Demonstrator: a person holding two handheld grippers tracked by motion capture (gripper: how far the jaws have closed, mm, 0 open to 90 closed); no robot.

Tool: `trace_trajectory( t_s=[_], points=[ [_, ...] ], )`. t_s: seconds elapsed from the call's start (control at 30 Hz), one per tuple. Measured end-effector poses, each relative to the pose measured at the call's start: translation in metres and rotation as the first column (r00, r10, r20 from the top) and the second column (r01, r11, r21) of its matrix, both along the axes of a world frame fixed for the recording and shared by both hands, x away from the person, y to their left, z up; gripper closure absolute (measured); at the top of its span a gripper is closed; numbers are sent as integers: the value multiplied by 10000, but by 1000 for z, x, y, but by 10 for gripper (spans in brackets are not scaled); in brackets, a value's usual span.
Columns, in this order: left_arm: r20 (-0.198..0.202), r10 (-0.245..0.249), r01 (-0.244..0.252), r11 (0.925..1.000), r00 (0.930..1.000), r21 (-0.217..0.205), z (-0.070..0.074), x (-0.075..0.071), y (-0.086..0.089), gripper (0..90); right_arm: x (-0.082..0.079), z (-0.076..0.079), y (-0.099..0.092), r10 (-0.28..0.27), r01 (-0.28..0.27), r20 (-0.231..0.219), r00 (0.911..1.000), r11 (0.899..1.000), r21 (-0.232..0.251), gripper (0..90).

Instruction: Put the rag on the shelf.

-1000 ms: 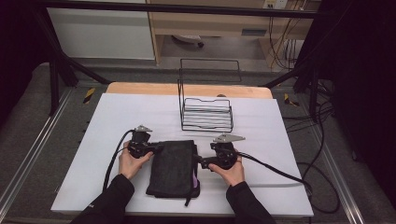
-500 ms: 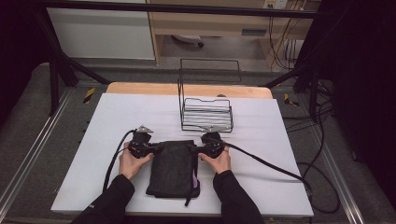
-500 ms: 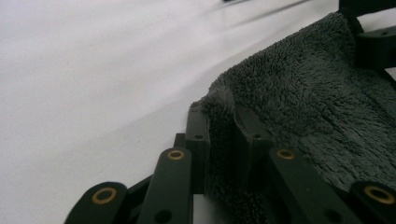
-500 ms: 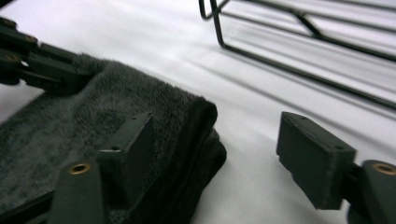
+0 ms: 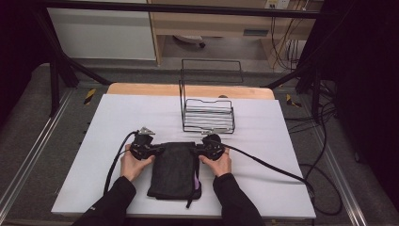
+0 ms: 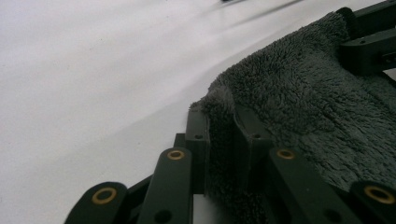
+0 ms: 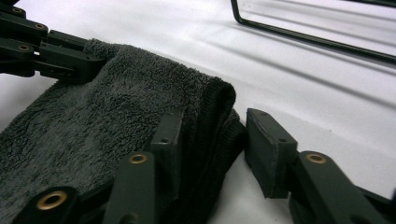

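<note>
Left gripper (image 6: 219,135) fingers pinch the dark towel (image 5: 174,167) corner; right gripper (image 7: 210,140) fingers, just closing, straddle its other corner.

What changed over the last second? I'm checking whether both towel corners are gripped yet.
The right gripper slid left from beside the dark towel onto its far right corner, jaws closing around it, one pad not yet touching. The left gripper stayed clamped on the left corner; the wire rack is unmoved.

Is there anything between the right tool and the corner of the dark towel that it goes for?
Nothing visible. The right tool already has the far right corner of the dark towel between its jaws, which have just been closing; a gap remains at one pad. The wire rack stands farther back on the table, apart.
</note>
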State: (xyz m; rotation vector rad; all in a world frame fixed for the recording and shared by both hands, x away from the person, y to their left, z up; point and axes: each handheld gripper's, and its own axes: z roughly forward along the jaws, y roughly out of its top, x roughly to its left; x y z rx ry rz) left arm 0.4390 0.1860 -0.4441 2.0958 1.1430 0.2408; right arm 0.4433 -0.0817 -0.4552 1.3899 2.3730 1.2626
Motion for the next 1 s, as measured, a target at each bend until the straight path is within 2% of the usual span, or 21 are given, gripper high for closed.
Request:
trace_trajectory(
  t_s=[0.2, 0.43, 0.57, 0.77, 1.0],
  points=[
    [-3, 34, -34, 10000, 10000, -31, 0, 0, 0, 782, 0, 0, 1, 91, -76, -478, 9988, 9994, 329, 724],
    [-136, 97, -100, 9996, 9999, -262, 2, 0, 3, 812, 1, 1, 0, 59, -20, -738, 9973, 9985, 539, 776],
    [-80, 111, -115, 9983, 9999, -580, 6, -2, 7, 816, -1, 3, 0, 47, -14, -578, 9983, 9984, 570, 782],
    [387, 87, -49, 9952, 9992, -975, 15, -9, 11, 817, -6, 10, -1, 33, -18, -199, 9998, 9974, 723, 785],
    [954, -145, 243, 9944, 9953, -1032, 26, -21, 15, 816, -16, 20, -2, 5, -50, 446, 9990, 9950, 994, 786]
  ],
)
